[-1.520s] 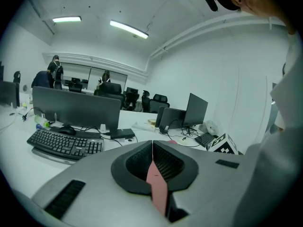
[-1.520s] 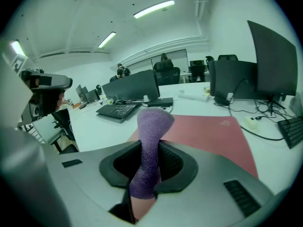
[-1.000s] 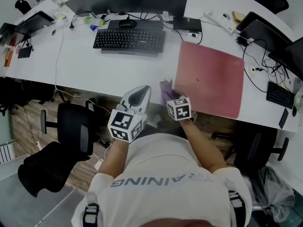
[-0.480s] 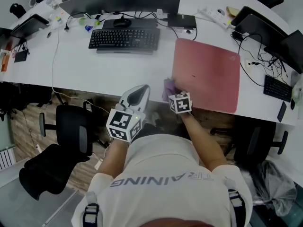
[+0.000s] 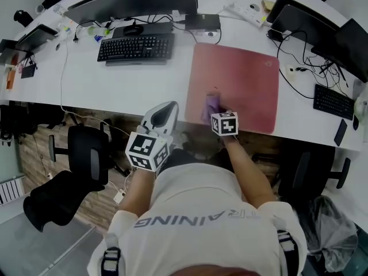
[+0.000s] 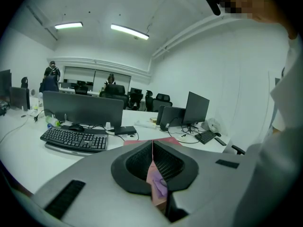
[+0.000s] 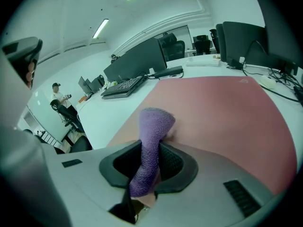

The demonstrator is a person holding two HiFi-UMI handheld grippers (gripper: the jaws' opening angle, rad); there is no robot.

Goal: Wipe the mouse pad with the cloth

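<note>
My left gripper (image 5: 168, 107) hovers just off the near edge of the tabletop (image 5: 115, 85), jaws pressed together on nothing (out of the way, I judge). My right gripper (image 5: 216, 114) clamps the purple cloth (image 5: 211, 103) in its jaws and holds it on the red mouse pad (image 5: 247, 73) near its front edge, ready to wipe.

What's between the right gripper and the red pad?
The purple cloth, clamped by the right gripper and sticking out over the mouse pad; the right gripper view shows it.
</note>
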